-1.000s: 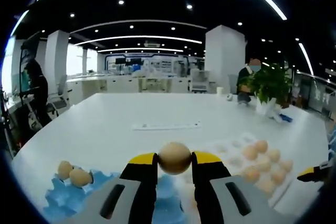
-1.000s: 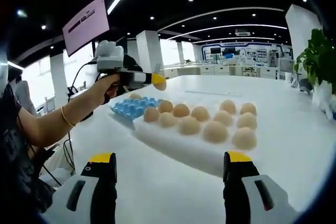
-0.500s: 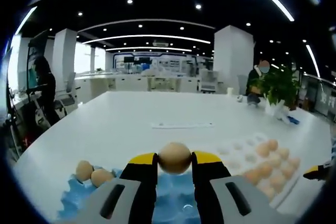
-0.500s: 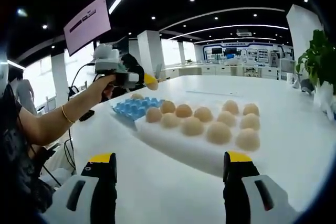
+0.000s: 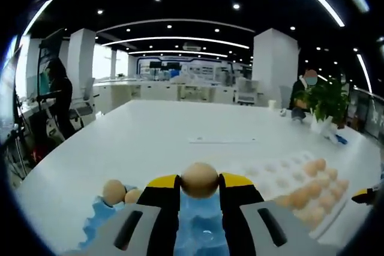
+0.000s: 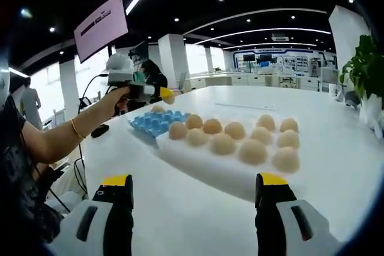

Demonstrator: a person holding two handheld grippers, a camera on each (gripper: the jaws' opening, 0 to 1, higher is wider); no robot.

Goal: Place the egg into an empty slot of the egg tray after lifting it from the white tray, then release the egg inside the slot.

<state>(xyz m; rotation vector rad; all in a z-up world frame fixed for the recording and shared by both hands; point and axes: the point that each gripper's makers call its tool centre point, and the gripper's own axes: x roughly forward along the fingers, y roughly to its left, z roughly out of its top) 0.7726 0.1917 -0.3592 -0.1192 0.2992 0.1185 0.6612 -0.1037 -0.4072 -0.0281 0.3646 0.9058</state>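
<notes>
We see left tongs (image 5: 200, 187) pinching egg (image 5: 200, 179) above blue egg tray (image 5: 198, 235); right tongs (image 6: 195, 199) spread, idle. Risk: squeeze cracks shell, or drop misses empty slot.

Straight ahead of the left jaws we see a long white table (image 5: 180, 130) running off, a flat white strip (image 5: 222, 141) lying on it well beyond the tips. Off to the right of those jaws, a potted plant (image 5: 327, 97) stands at the table's far edge. Up left of the right jaws we catch a pink-lit screen (image 6: 101, 26) hanging overhead, and white pillars (image 6: 171, 58) behind.
</notes>
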